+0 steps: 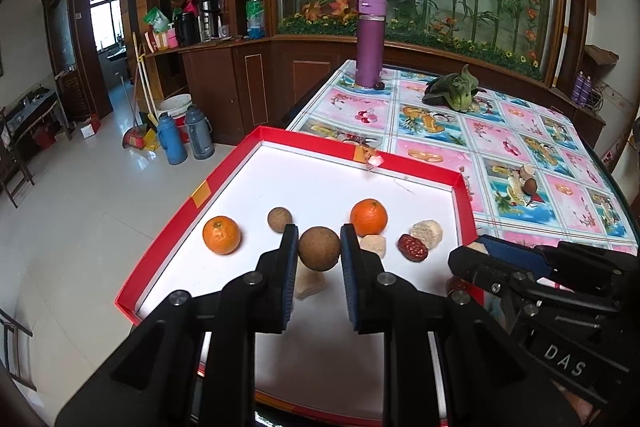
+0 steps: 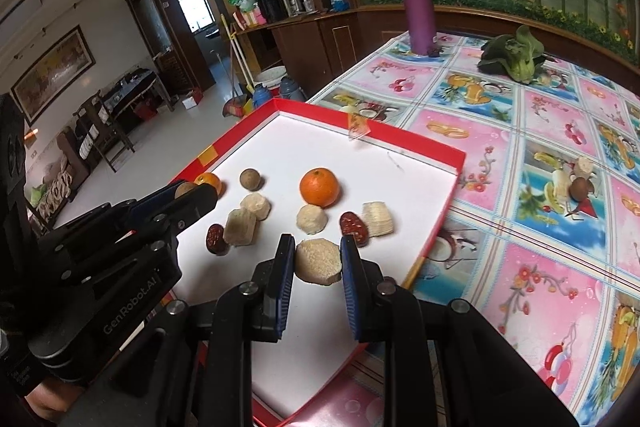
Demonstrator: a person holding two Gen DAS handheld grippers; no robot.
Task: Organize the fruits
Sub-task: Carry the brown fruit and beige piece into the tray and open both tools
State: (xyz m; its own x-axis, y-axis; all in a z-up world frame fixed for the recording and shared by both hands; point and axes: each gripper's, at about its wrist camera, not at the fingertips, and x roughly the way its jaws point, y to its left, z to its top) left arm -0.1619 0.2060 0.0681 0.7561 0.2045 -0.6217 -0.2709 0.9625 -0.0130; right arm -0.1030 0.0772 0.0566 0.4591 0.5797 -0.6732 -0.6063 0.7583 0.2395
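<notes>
Two grippers work over the red tray (image 1: 168, 247) where the fruits are being grouped: the left gripper (image 1: 319, 247) pinches a brown longan (image 1: 319, 249), the right gripper (image 2: 318, 259) a pale sugarcane chunk (image 2: 318, 261).

Left gripper (image 1: 319, 247), black frame with blue-padded fingers: reaches forward and slightly down, pads pressed on either side of a round brown fruit (image 1: 319, 249), which sits lifted between the tips. Jaws narrowed to the width of the fruit.

Right gripper (image 2: 318, 254), same black build with blue pads: points forward at a similar downward angle, fingers clamped on a pale beige cut chunk (image 2: 318, 261). In the left wrist view its body comes in from the right, low, close beside the left gripper; tips apart, not touching.
</notes>
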